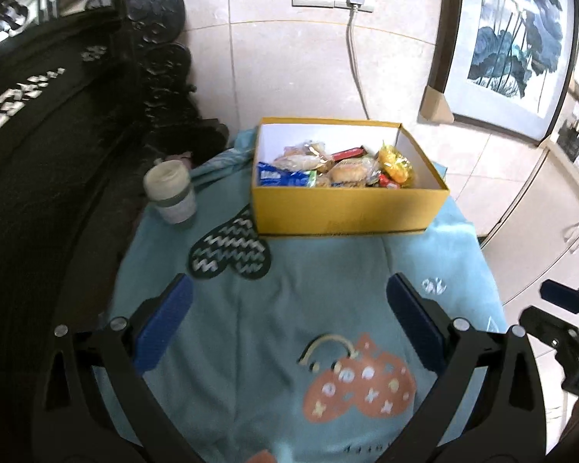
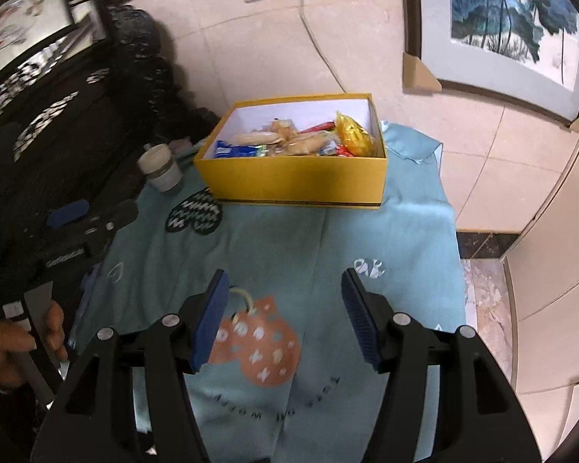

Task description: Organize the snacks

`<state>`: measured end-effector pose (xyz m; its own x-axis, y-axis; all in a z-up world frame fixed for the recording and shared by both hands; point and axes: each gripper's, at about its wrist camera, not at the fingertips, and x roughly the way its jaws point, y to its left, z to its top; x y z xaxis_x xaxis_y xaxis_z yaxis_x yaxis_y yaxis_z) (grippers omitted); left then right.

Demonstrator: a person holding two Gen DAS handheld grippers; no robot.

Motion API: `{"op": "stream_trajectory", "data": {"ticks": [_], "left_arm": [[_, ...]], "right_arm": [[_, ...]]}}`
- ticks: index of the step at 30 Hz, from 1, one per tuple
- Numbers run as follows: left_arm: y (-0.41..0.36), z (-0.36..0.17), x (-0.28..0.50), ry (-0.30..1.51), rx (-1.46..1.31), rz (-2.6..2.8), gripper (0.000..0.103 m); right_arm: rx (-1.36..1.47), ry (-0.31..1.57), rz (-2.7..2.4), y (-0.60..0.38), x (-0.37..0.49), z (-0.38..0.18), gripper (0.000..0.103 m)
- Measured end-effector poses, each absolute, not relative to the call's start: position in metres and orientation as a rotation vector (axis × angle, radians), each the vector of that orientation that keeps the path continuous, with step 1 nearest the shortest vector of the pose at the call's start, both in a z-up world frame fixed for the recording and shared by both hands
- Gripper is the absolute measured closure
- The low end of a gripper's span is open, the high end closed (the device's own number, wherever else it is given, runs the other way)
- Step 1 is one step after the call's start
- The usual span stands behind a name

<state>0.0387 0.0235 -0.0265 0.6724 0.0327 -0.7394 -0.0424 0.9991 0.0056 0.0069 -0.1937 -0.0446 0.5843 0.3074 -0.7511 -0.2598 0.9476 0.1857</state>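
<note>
A yellow cardboard box [image 1: 343,212] [image 2: 293,181] stands at the far end of a table draped in light blue cloth [image 1: 289,285] [image 2: 281,243]. Several wrapped snacks lie inside: buns [image 1: 345,173], a blue packet [image 1: 276,177] [image 2: 231,150] and a yellow-orange bag [image 1: 395,164] [image 2: 353,135]. My left gripper [image 1: 289,289] hangs open over the cloth, well short of the box, nothing between its blue pads. My right gripper [image 2: 285,281] is also open and empty, above the orange heart print. Each gripper shows at the edge of the other's view.
A lidded pale cup [image 1: 170,193] [image 2: 161,169] stands left of the box. Dark carved furniture [image 1: 77,115] borders the table's left side. A framed painting [image 1: 513,38] leans against the tiled wall at the right, white cabinets [image 1: 540,239] below it. A hand [image 2: 15,339] grips the left tool's handle.
</note>
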Motion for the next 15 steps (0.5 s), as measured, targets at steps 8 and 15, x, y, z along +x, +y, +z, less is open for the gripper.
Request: {"op": "stream_trajectory", "data": {"ticks": [8, 15], "left_arm": [[0.005, 0.017, -0.031, 0.756, -0.005, 0.044, 0.002], [-0.012, 0.028, -0.048, 0.759, -0.021, 0.054, 0.002]], "right_arm": [[0.000, 0.809, 0.414, -0.212, -0.056, -0.019, 0.040], [0.008, 0.797, 0.404, -0.234, -0.074, -0.016, 0.040]]}}
